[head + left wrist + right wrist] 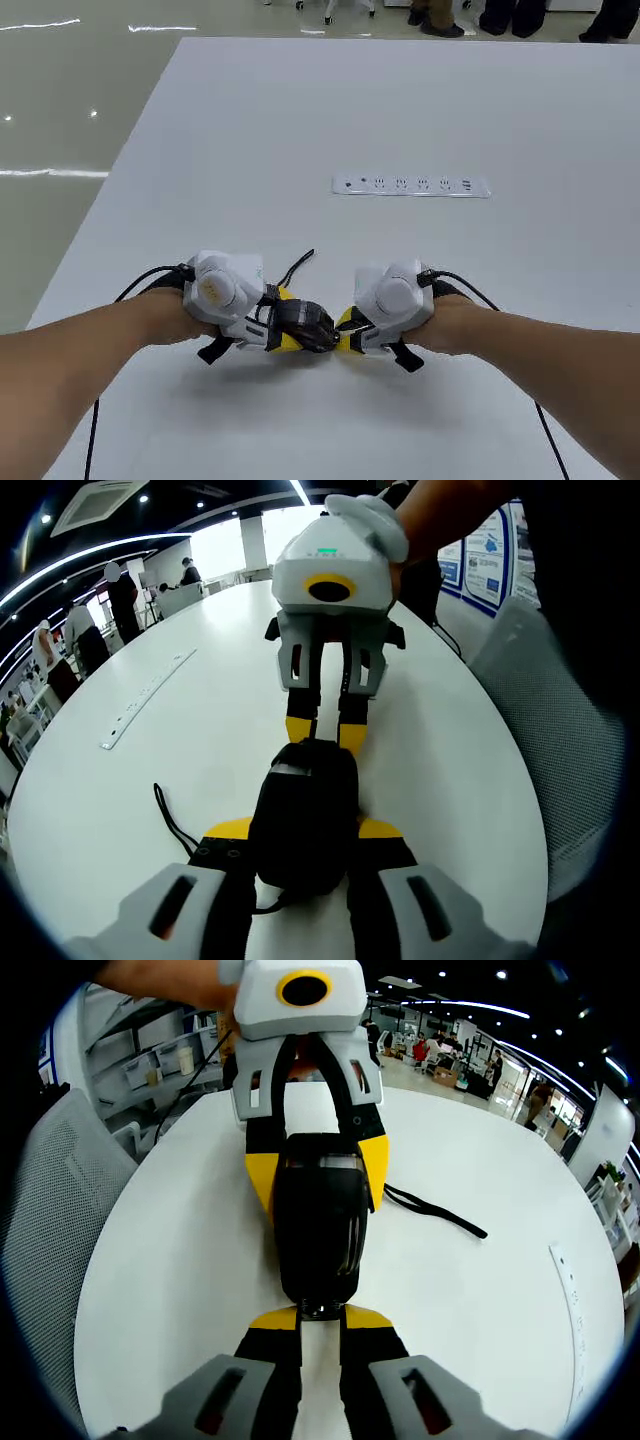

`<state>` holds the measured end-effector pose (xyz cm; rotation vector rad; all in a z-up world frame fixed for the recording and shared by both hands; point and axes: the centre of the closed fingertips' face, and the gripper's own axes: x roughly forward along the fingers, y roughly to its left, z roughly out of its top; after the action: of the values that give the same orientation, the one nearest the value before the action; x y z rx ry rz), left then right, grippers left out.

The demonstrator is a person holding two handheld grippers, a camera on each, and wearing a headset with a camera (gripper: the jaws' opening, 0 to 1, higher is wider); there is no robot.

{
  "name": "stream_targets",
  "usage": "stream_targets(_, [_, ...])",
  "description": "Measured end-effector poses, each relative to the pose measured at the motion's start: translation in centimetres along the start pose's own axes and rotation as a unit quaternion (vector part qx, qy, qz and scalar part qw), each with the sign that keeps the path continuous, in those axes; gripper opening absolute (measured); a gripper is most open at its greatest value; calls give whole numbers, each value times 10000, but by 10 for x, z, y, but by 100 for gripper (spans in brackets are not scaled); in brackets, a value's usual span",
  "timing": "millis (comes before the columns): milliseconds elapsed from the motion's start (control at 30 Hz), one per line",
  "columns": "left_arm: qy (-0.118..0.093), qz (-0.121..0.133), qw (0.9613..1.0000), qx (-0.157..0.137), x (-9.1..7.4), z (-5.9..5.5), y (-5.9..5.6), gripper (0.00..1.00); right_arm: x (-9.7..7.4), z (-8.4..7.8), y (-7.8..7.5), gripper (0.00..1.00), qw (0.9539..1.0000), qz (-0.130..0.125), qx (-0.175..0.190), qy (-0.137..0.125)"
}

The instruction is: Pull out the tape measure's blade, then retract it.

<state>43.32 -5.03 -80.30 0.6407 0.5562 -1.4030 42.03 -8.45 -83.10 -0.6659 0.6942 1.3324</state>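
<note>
My left gripper is shut on the black tape measure, which rests low on the white table. Its yellow-tipped jaws clamp the case from both sides. My right gripper faces it from the right. Its jaws are pinched together on the blade's end hook at the front of the case. No length of blade shows between the case and the hook. The case's black wrist strap trails away over the table.
A white power strip lies flat near the middle of the table. A grey mesh chair stands by the table's near edge. People stand far off beyond the table. Black cables run back from both grippers.
</note>
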Motion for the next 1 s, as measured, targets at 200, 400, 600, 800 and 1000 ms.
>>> stream_targets(200, [36,-17,10000,0,0,-1,0,29,-5,-6,0,12,9999,-37,-9,105])
stream_targets(400, [6,6,10000,-10,0,0,0,30,-10,-14,-2,12,9999,-17,-23,169])
stream_targets(600, [-10,7,10000,-27,0,0,0,30,-10,-14,-2,12,9998,-18,-45,196])
stream_targets(800, [-16,1,10000,-22,0,0,0,30,-11,-16,-2,12,9997,1,-60,244])
stream_targets(1000, [-18,6,10000,-17,0,0,0,30,-15,-20,-2,12,9994,-2,-114,321])
